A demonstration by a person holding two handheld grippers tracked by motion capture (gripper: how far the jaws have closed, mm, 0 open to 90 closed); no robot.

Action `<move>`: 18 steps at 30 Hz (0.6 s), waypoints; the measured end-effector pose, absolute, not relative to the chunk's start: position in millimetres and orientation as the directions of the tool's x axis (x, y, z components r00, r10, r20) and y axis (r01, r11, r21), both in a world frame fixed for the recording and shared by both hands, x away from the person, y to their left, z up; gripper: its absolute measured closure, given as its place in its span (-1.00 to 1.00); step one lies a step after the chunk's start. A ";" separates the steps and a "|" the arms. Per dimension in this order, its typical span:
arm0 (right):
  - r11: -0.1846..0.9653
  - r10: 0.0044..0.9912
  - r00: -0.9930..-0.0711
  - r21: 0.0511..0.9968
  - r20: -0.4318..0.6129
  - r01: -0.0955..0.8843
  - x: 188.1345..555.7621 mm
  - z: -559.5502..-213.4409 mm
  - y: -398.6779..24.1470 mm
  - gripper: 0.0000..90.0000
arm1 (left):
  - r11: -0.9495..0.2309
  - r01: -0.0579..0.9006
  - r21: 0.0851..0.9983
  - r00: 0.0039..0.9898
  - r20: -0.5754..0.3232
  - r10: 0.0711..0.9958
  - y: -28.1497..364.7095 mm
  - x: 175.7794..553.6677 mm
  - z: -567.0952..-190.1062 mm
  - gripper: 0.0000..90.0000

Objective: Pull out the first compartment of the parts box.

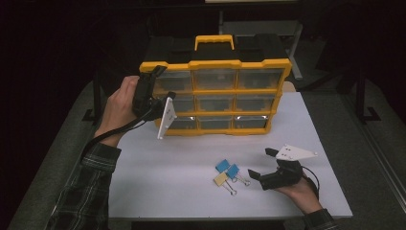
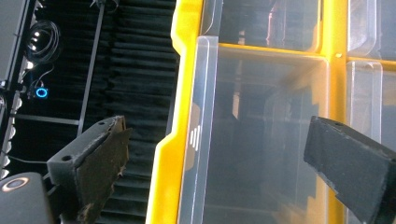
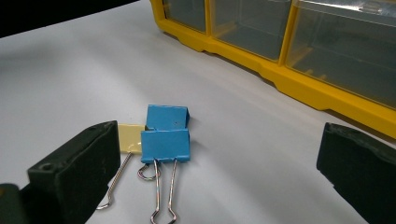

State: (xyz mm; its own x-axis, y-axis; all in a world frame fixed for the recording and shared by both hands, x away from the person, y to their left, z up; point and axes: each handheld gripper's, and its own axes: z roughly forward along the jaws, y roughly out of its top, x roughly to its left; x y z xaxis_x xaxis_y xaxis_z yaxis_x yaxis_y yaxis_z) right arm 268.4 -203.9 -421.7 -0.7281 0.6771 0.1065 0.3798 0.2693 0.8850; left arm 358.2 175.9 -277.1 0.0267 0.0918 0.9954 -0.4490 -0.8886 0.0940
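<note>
reaching with your left gripper (image 1: 158,73) gaping at the organizer's (image 1: 215,98) top-left drawer (image 1: 173,80), pinch its stiff, slick front lip gently while your right gripper (image 1: 262,164) idles open beside the clips (image 1: 227,173).

Room dim; overhead light brightens the white table (image 1: 191,158). Glare streaks the organizer (image 1: 215,96) drawers. Near jaws appear soft.

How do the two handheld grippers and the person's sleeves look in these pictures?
Both grippers, the left gripper and the right gripper, are black with two thick black jaws. The pads look worn and frayed at the edges. Each carries a pale three-cornered plate with small dark holes, and a black cable trails from each. The sleeves are dark plaid.
</note>
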 end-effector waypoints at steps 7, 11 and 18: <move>0.268 0.678 -0.727 0.885 0.107 0.381 268.5 -421.6 -204.2 -1.00 | -0.897 -0.431 0.103 0.018 0.994 0.105 176.6 358.4 -276.0 -0.65; 0.269 0.678 -0.728 0.885 0.107 0.381 268.6 -421.7 -204.4 -1.00 | -0.895 -0.432 0.113 0.031 0.993 0.110 176.9 358.0 -274.2 -0.43; 0.268 0.677 -0.728 0.885 0.107 0.380 268.5 -421.6 -204.2 -1.00 | -0.900 -0.423 0.109 0.029 0.994 0.107 176.3 358.4 -272.9 -0.24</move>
State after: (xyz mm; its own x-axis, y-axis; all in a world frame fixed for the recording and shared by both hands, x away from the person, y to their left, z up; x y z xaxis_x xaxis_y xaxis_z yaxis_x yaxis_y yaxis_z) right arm 268.5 -204.2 -421.6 -0.7280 0.6772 0.1075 0.3804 0.2685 0.8850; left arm 358.4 176.3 -272.9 0.0288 0.1066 0.9939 -0.4225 -0.8998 0.1088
